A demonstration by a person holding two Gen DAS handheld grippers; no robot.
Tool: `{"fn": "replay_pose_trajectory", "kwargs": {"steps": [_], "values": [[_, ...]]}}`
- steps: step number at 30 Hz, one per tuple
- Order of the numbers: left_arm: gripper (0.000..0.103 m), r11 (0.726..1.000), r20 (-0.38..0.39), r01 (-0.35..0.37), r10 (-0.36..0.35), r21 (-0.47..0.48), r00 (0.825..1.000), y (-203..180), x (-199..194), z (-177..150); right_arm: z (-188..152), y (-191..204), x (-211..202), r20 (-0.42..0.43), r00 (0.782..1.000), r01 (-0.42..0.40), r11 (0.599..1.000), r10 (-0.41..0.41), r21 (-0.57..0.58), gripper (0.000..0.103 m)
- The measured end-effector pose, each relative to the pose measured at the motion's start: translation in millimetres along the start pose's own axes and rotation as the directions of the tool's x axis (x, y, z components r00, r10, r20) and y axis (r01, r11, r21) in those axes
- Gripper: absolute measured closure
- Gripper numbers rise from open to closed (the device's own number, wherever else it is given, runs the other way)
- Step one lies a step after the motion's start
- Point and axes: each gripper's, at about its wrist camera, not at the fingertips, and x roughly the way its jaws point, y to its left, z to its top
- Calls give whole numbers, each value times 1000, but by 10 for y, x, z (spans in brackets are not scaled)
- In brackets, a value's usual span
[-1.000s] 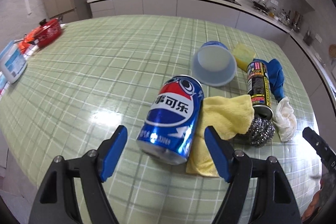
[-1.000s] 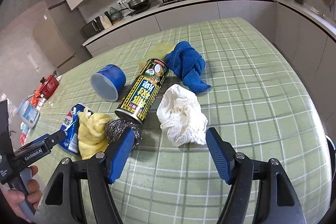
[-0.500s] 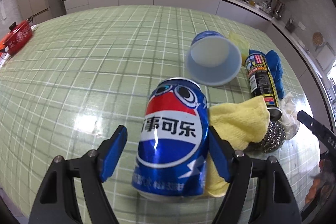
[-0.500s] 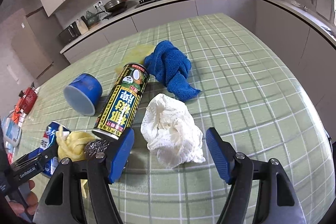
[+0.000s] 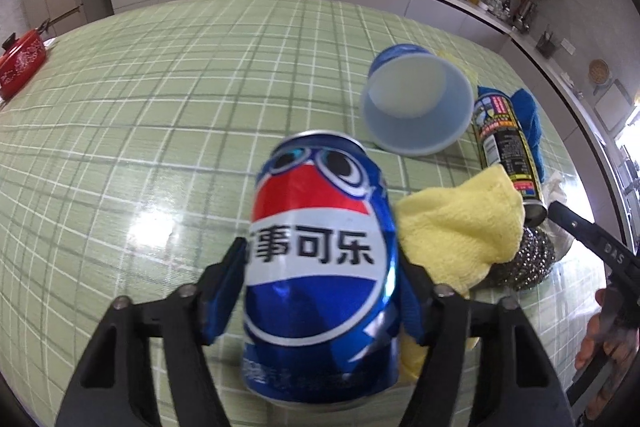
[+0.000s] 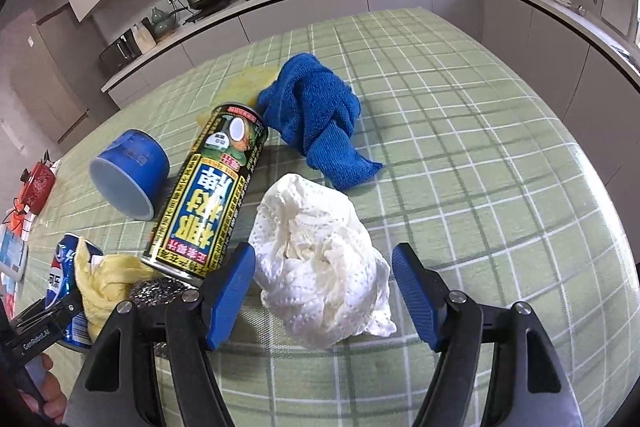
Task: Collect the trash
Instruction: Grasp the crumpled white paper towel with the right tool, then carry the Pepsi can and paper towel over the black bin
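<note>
My left gripper (image 5: 320, 291) is shut on a blue Pepsi can (image 5: 320, 259), its blue pads pressed on both sides of it. The can also shows at the left of the right wrist view (image 6: 66, 275). My right gripper (image 6: 322, 291) is open, its fingers on either side of a crumpled white paper towel (image 6: 324, 267), not touching it. A black and yellow drink can (image 6: 208, 191) lies on its side beside the towel. A blue plastic cup (image 5: 416, 111) lies tipped over.
A yellow cloth (image 5: 456, 223) and a steel scourer (image 5: 520, 263) lie right of the Pepsi can. A blue cloth (image 6: 316, 119) and a yellow sponge (image 6: 248, 83) lie further back. A red pot (image 5: 20, 63) sits at the far left table edge. The green checked tablecloth (image 6: 480, 147) covers the table.
My left gripper moved forward around the Pepsi can and shut on it. My right gripper moved closer until its open fingers flank the white paper towel.
</note>
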Motion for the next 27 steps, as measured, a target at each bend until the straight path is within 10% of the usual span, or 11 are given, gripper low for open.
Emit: {"fn": "replay_pose_trajectory", "kwargs": {"steps": [7, 9, 11, 27], "values": [[42, 1000, 13, 9, -9, -3, 1000, -10, -26, -21, -6, 29, 125, -14, 1000, -21, 1000, 20, -20, 34], [42, 1000, 22, 10, -10, -8, 1000, -6, -39, -38, -20, 58, 126, -6, 1000, -30, 999, 29, -46, 64], [42, 1000, 33, 12, -12, -11, 999, -1, -66, -65, -39, 75, 128, -8, 999, -36, 998, 36, -58, 72], [43, 1000, 161, 20, -16, -24, 987, -188, -598, -103, -45, -80, -373, 73, 993, -86, 996, 88, -29, 75]]}}
